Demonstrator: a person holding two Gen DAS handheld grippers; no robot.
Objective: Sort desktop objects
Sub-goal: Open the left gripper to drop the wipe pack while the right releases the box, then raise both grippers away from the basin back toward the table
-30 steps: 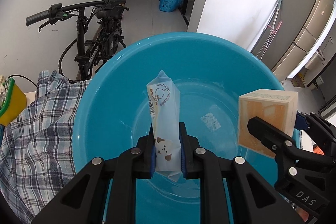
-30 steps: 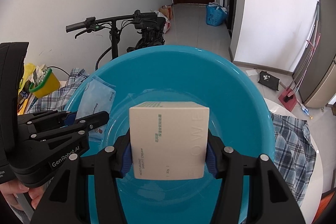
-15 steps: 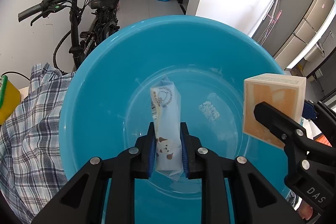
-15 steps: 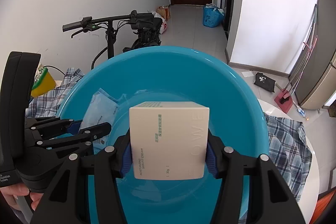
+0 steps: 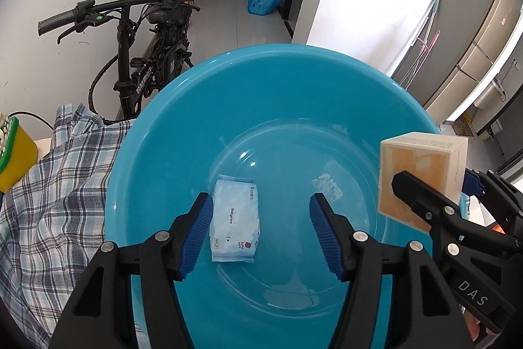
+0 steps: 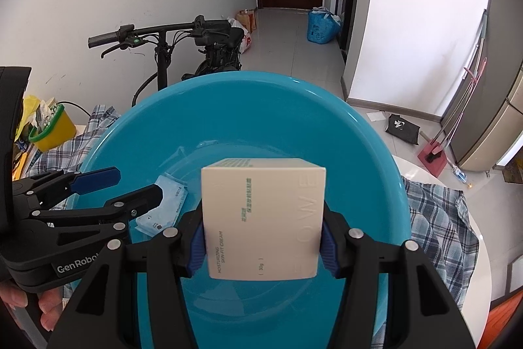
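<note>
Left gripper empty over the basin, right gripper holding the cream box above it.

Left wrist view: the left gripper has just been opening, its blue-padded fingers spread wide with nothing pinched; the small pale-blue plastic wipes packet lies flat on the bottom of the round turquoise plastic basin, below the gap and nearer the left pad. The right gripper sits at right, clamped on the cream-coloured square cardboard box. A blue-and-white checked cloth lies under the basin (bicycle behind).
Right wrist view: the right gripper pinches the box by both sides, above the basin. The left gripper is at left, fingers apart, the packet partly hidden behind its lower finger.
</note>
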